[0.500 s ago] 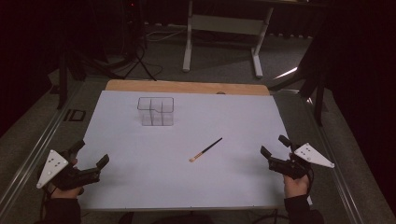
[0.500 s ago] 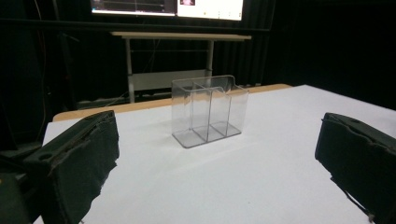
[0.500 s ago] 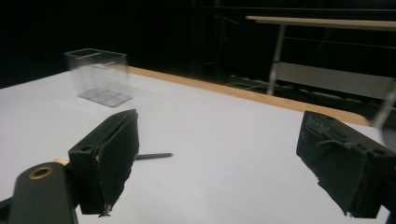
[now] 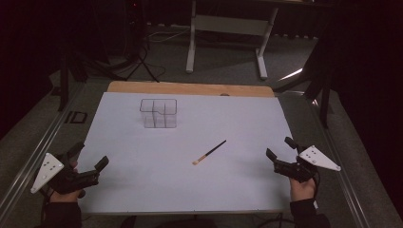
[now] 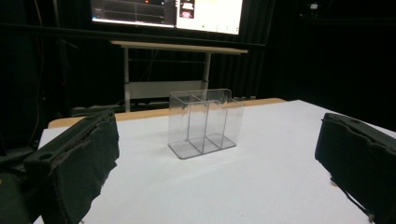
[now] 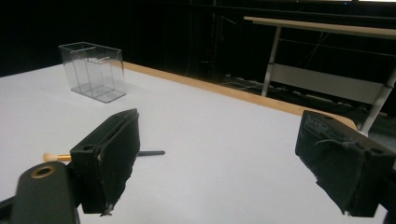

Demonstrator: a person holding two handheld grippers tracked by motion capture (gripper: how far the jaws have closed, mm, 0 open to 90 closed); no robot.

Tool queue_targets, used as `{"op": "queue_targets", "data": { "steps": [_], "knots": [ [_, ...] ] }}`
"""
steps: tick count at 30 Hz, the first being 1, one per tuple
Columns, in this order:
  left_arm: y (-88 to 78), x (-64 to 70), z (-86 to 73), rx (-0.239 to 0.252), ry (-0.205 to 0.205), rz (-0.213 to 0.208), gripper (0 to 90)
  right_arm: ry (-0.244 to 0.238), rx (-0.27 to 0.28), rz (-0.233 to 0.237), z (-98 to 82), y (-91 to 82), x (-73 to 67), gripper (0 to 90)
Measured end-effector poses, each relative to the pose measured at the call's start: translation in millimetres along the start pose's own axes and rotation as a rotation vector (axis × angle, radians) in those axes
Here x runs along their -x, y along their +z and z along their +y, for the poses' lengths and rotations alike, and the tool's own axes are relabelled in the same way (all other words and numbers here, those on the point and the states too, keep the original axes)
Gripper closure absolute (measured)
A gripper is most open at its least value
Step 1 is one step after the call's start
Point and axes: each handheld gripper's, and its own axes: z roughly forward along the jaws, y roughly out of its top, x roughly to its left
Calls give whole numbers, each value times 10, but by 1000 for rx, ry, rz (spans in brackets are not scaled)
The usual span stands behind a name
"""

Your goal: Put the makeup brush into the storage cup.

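The table (image 4: pixel 142 190) has a plain white top, and at its far edge there is a light wood strip (image 4: pixel 190 88). The organizer (image 4: pixel 158 113) is clear, without colour or pattern. The brush (image 4: pixel 209 152) has a black handle, a gold-coloured band and a pale tan tip. The left hand-held gripper (image 4: pixel 91 164) is black with a light grey plate on top, dotted with small dark holes. The right hand-held gripper (image 4: pixel 279 148) has the same colours. The floor (image 4: pixel 228 57) is dark grey.
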Motion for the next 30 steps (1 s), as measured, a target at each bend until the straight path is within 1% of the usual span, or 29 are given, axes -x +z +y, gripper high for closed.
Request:
{"op": "queue_targets", "data": {
  "steps": [5, 8, 9, 10, 12, 13, 14, 15, 16, 17, 18, 19, 20, 21, 22, 23, 24, 25, 26, 27, 28, 29, 30],
  "knots": [
    [-1, 5, 8, 3, 3, -9, 0, -16, -14, 17, 1, 26, -17, 136],
    [-1, 9, 11, 1, 7, -13, 1, -16, -24, 27, 7, 36, -24, 136],
    [0, 9, 11, 1, 5, -17, 1, -26, -32, 36, 13, 42, -32, 136],
    [1, 10, 9, -1, 7, -19, 0, -35, -54, 57, 24, 62, -41, 136],
    [6, 10, 8, -3, 8, -22, 0, -56, -69, 70, 29, 82, -61, 133],
    [9, 11, 9, -3, 10, -20, 1, -61, -93, 89, 38, 102, -70, 133],
    [10, 13, 11, -2, 10, -23, 1, -71, -105, 97, 42, 116, -83, 133],
    [10, 15, 14, -2, 12, -26, 0, -84, -114, 91, 43, 129, -98, 133],
    [9, 19, 17, -1, 17, -23, 0, -82, -146, 115, 52, 152, -103, 134],
    [7, 19, 19, -1, 17, -25, 0, -80, -167, 138, 58, 172, -114, 133],
    [3, 19, 22, -1, 15, -29, 0, -74, -173, 159, 58, 186, -119, 134],
    [0, 20, 24, 1, 14, -27, 0, -62, -202, 189, 58, 223, -128, 135],
    [-1, 20, 25, 2, 13, -29, 0, -64, -237, 216, 55, 258, -137, 134],
    [-2, 20, 26, 1, 11, -32, 0, -77, -265, 245, 51, 294, -146, 129],
    [-2, 20, 26, 1, 11, -30, 0, -88, -279, 244, 48, 316, -165, 120],
    [-2, 19, 26, 1, 10, -31, 1, -98, -304, 262, 51, 342, -175, 120],
    [-1, 18, 26, 0, 10, -34, 0, -119, -341, 294, 59, 374, -188, 120],
    [0, 17, 25, -1, 12, -33, 0, -147, -372, 299, 66, 399, -210, 127],
    [0, 17, 25, -1, 12, -33, 0, -147, -372, 299, 66, 399, -210, 127],
    [2, 14, 25, 0, 9, -34, 0, -149, -428, 354, 75, 470, -217, 134],
    [2, 13, 25, 1, 9, -32, 0, -136, -448, 396, 77, 490, -210, 134],
    [2, 12, 26, 0, 9, -32, 0, -130, -464, 426, 76, 513, -209, 137],
    [1, 11, 26, 2, 9, -32, 0, -139, -491, 444, 73, 546, -221, 142]
  ]
}}
